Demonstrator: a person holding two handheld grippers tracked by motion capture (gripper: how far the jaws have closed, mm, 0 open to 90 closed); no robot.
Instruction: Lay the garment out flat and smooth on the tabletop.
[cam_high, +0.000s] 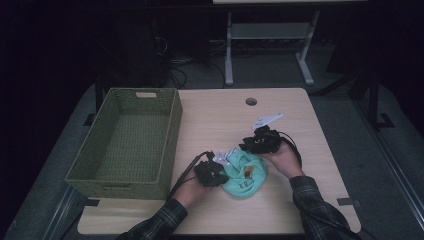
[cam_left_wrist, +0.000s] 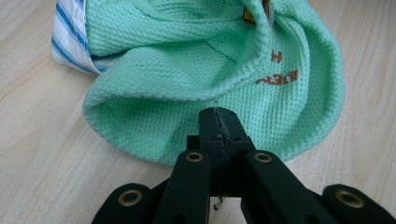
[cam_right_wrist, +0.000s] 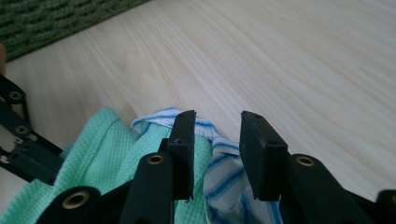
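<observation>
The mint-green garment (cam_high: 244, 176) lies bunched on the counter (cam_high: 210, 125), outside the basket (cam_high: 127, 140), so most work remains. The left gripper (cam_left_wrist: 218, 122) pinches its hem; the right gripper (cam_right_wrist: 217, 140) hovers half-wide over the striped collar (cam_right_wrist: 224, 182).

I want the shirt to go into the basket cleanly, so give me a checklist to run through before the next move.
1. Left gripper shut on the mint-green knitted shirt: ok, its jaws are closed tight on a fold at the edge.
2. Right gripper gripping the blue-and-white striped collar: not ok, the jaws stand apart with the fabric between them.
3. Green woven basket free to receive: ok, nothing lies inside.
4. Shirt neatly folded: not ok, it lies bunched on the light wooden table.
5. Cable clear of the shirt: ok.
</observation>
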